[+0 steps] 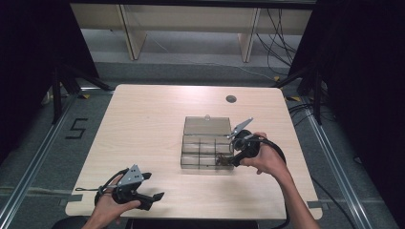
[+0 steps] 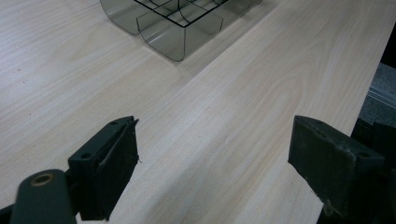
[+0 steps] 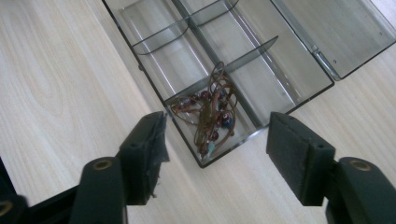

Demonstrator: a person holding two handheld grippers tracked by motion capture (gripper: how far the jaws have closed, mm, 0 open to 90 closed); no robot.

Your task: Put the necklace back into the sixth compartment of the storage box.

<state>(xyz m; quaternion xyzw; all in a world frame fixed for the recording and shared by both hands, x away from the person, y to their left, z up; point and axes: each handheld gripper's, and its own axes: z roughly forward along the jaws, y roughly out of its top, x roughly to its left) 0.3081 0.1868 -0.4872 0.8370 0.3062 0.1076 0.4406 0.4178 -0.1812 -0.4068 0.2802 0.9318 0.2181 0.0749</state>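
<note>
Inside clear compartmented box (image 3: 224, 60): coppery wire beaded jewellery (image 3: 210, 114).

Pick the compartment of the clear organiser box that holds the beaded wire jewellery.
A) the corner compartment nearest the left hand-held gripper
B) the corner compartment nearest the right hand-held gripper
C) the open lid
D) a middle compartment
B: the beaded wire jewellery lies in the corner compartment of the organiser box just ahead of the open right hand-held gripper.
</note>
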